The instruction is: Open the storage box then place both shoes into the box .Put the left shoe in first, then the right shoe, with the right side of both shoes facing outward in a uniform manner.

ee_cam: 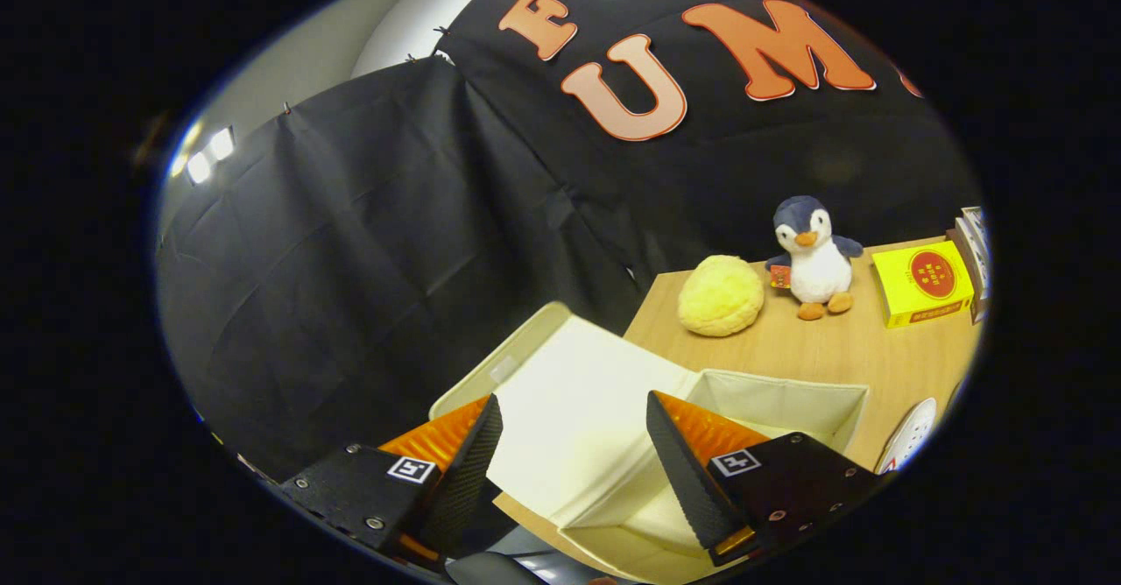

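Cream fabric storage box (788,401) on a pale wooden counter (832,353), lid (569,401) thrown back and leaning outward over the counter's near-left edge. Inside of box pale and seemingly bare, though lower part hidden behind the fingers. Gripper (574,462) spread wide, gripping nothing, hovering just above the lid's inner face, one finger at each side of it. Beyond the box, bare wood, then a yellow fuzzy ball (720,296), a plush penguin (810,257) just beside it, a yellow carton (921,283) further right, all near the counter's far edge. Right of the box, a white rounded object (911,434), possibly a shoe, cut off. Black cloth wall (350,243) close behind and to the left.
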Demonstrator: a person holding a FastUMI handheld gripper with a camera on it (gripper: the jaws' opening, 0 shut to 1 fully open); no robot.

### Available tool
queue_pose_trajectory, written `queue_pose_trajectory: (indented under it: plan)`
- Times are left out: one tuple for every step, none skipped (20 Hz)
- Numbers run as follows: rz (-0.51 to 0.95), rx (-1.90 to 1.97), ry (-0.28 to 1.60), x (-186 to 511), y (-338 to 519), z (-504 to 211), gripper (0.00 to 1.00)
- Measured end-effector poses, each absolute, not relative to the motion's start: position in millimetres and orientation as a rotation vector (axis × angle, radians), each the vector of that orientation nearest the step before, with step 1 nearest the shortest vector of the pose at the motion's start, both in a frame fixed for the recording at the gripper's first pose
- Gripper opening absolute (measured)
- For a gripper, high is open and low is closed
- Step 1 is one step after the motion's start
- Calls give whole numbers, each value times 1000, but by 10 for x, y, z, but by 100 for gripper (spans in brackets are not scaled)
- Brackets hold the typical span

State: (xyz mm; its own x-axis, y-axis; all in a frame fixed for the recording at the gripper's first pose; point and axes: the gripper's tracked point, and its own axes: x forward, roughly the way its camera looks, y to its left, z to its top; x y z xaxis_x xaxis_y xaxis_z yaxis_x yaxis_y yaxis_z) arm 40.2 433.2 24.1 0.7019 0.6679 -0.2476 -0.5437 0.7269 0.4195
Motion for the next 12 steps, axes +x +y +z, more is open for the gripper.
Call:
queue_pose_trajectory:
  plan:
    - [660, 321, 389, 428, 4203, 225, 98]
    - [628, 313, 377, 463, 4036, 220, 98]
    - [592, 302, 367, 512, 3863, 225, 98]
    - [558, 293, 358, 522, 3679, 222, 98]
    - [524, 284, 349, 540, 3496, 202, 98]
    - [492, 275, 342, 536, 3323, 159, 98]
    - [459, 268, 338, 536, 3146, 134, 98]
    - [428, 263, 335, 537, 2954, 91, 98]
    - [397, 262, 334, 524, 2769, 43, 98]
    - [368, 261, 335, 513, 2598, 2, 98]
    - [340, 258, 338, 499, 2430, -58, 98]
    - [311, 255, 342, 487, 2252, -117, 98]
